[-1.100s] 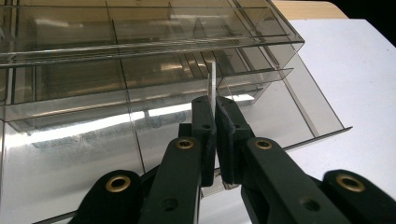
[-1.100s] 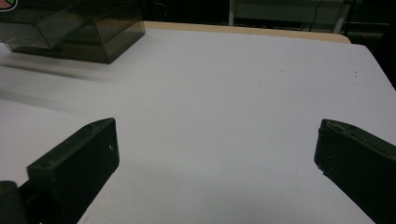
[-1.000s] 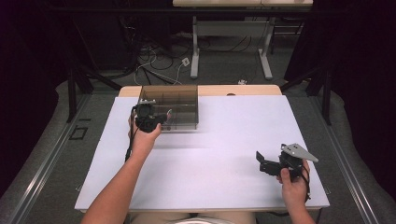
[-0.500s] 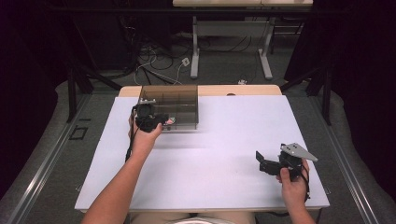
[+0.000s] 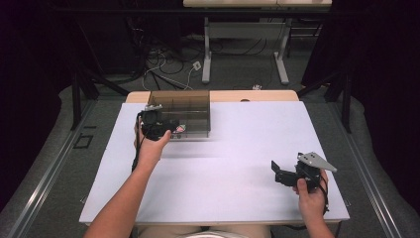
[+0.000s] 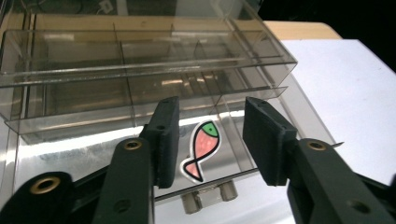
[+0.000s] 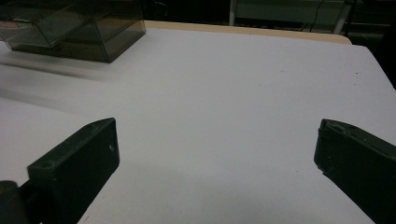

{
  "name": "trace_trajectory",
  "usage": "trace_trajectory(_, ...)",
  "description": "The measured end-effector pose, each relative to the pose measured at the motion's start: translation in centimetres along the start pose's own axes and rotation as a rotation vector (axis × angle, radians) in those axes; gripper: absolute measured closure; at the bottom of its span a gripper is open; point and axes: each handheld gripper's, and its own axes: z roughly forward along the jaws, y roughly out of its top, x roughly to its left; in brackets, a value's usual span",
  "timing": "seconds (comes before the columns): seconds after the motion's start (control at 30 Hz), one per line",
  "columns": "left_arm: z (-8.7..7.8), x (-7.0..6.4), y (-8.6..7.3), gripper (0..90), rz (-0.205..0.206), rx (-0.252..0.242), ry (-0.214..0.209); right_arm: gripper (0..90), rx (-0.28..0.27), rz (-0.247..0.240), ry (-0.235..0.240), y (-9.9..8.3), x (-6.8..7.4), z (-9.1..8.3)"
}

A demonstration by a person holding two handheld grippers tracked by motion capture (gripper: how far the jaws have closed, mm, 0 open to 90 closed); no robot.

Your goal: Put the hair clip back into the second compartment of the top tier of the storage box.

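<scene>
The smoky clear plastic compartment box [image 6: 140,79], seen at upper left of the white worktop [image 5: 237,173], is approached by the left claw [image 6: 210,140], jaws apart around its pink-and-green fish sticker [image 6: 201,148]; nothing is gripped yet. The right claw [image 7: 215,163] is held wide apart, idle. No writing is readable.

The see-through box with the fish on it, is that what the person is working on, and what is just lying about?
In the job:
- clear smoky plastic compartment box
- pink-and-green fish sticker on its front part
- left gripper, jaws open either side of the sticker

Just there:
- right gripper, open, far off over the white table
- cables on the floor
</scene>
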Motion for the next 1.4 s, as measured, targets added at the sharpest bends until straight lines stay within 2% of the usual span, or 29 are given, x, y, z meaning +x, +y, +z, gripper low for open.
trace_trajectory(0.33,-0.9,-0.3,0.0,39.4,0.044,-0.059,0.007,0.0,0.001,0.003,-0.001,0.0,0.0,0.0)
trace_trajectory(0.43,-1.2,-0.4,-0.1,36.0,0.051,-0.054,0.001,0.0,-0.001,0.000,0.000,0.0,0.0,0.0)
trace_trajectory(0.67,-2.0,-0.6,-0.4,28.5,0.100,-0.064,0.002,0.0,0.000,0.001,-0.003,0.0,0.0,-0.1)
trace_trajectory(0.77,-2.5,-0.5,-0.4,26.2,0.130,-0.079,0.008,0.0,0.001,0.006,0.000,0.0,0.0,-0.1)
trace_trajectory(0.83,-2.9,-0.5,-0.5,24.7,0.123,-0.078,-0.004,0.0,-0.001,0.007,-0.003,0.0,0.1,-0.1)
trace_trajectory(0.97,-3.5,-0.4,-0.7,23.4,0.163,-0.084,-0.009,0.0,-0.001,0.006,-0.002,0.0,0.1,-0.1)
trace_trajectory(1.1,-4.3,-0.1,-0.9,23.9,0.151,-0.084,-0.025,0.0,0.006,0.005,-0.002,0.0,0.0,-0.1)
trace_trajectory(1.27,-5.3,0.3,-1.3,23.8,0.171,-0.093,-0.016,0.0,0.000,0.003,-0.003,0.0,0.1,-0.1)
trace_trajectory(1.4,-6.1,0.6,-1.6,20.1,0.189,-0.115,-0.001,0.0,-0.002,0.001,-0.001,0.0,0.1,0.0)
